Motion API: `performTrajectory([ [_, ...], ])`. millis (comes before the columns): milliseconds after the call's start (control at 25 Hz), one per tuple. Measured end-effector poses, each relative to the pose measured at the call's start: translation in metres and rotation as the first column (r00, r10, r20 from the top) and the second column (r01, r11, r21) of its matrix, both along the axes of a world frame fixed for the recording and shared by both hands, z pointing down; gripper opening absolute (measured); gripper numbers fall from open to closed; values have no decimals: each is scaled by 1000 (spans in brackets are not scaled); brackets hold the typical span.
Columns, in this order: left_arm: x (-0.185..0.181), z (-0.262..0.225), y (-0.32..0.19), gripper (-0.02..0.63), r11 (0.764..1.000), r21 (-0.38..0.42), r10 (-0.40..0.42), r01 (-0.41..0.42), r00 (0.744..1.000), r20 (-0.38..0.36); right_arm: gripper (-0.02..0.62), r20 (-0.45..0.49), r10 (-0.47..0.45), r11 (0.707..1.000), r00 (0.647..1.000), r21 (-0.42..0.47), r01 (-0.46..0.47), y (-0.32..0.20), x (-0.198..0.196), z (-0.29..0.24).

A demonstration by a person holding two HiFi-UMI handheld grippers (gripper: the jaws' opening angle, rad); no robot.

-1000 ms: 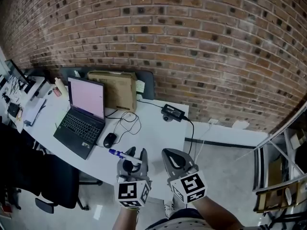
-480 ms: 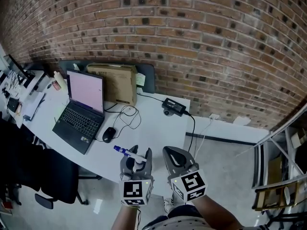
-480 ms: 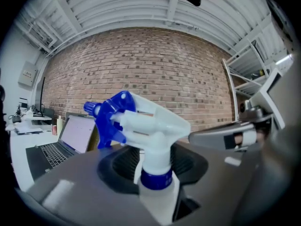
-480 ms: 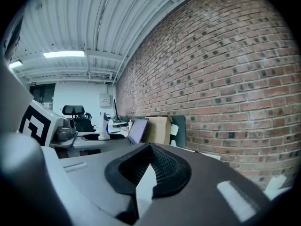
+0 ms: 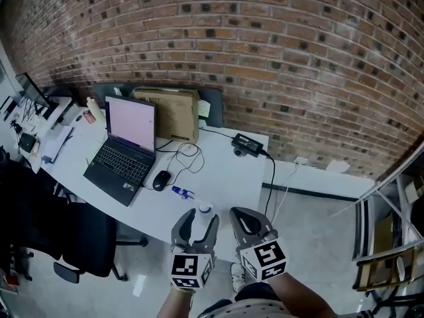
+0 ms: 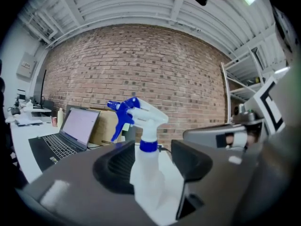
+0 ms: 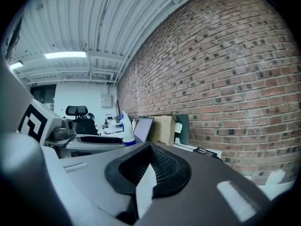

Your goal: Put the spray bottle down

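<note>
A white spray bottle [image 5: 201,210] with a blue trigger head stands upright on the white table [image 5: 225,177] near its front edge. My left gripper [image 5: 197,216] is around it and its jaws are opening. In the left gripper view the bottle [image 6: 146,164] sits between the two pads, with a gap showing on its right side. My right gripper [image 5: 242,216] hovers just right of the left one, shut and holding nothing. The right gripper view shows the pads [image 7: 149,166] meeting and the bottle [image 7: 126,128] off to the left.
An open laptop [image 5: 126,148], a black mouse [image 5: 161,180] with its looped cable, a cardboard box [image 5: 173,114] and a black power adapter [image 5: 246,144] lie further back on the table. A dark office chair [image 5: 73,244] stands at the left. A metal rack [image 5: 391,244] is at the right.
The left jaws have spread away from the spray bottle, which now stands on the table. Both grippers have shifted lower in the head view.
</note>
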State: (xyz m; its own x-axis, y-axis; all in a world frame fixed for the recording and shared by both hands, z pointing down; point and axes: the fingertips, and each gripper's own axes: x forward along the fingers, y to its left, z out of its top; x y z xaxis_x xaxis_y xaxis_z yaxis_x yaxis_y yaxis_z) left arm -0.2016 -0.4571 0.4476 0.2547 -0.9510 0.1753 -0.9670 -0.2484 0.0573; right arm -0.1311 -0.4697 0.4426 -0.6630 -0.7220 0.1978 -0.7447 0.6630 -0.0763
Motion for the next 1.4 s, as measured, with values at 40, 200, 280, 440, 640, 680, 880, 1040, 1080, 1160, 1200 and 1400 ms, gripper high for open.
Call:
performTrajectory([
  [40,1,-1,11,231,1000,1,6,-6,1000,-10,-2,0,0,1000,1000,1,0,7,-1,0],
  [200,0,-3,56,9,1000,-13,-24,24,999,-36,-2,4,0,1000,1000,5,0,41,-5,0],
  [280,0,-1,76,9,999,-34,-40,39,998,-38,-2,4,4,1000,1000,5,-4,60,-6,0],
  [440,-6,2,111,8,997,-54,-54,51,997,-51,-2,-3,11,1000,1000,9,-11,97,-8,4],
  [640,-13,1,146,8,997,-58,-61,58,997,-51,-2,-12,8,1000,1000,14,-8,138,-11,7],
  [680,-13,0,152,8,997,-57,-62,59,997,-52,-2,-16,9,1000,1000,15,-9,144,-11,7],
  [880,-13,-2,175,8,997,-50,-65,63,996,-54,-3,-19,11,999,1000,33,-10,167,-11,5],
  [1040,-14,1,189,8,997,-46,-65,62,997,-50,-3,-12,7,999,1000,44,-7,182,-14,6],
  [1080,-15,1,193,8,997,-46,-65,62,997,-52,-3,-11,5,999,1000,44,-5,187,-15,7],
  [1160,-14,3,199,8,997,-49,-62,59,996,-56,-3,-8,3,999,1000,40,-3,195,-15,9],
  [1200,-13,4,202,8,997,-50,-59,56,997,-57,-3,-9,3,999,1000,37,-2,199,-15,10],
  [1400,-9,8,214,8,998,-45,-51,49,997,-56,-3,-24,-1,999,1000,33,2,216,-14,15],
])
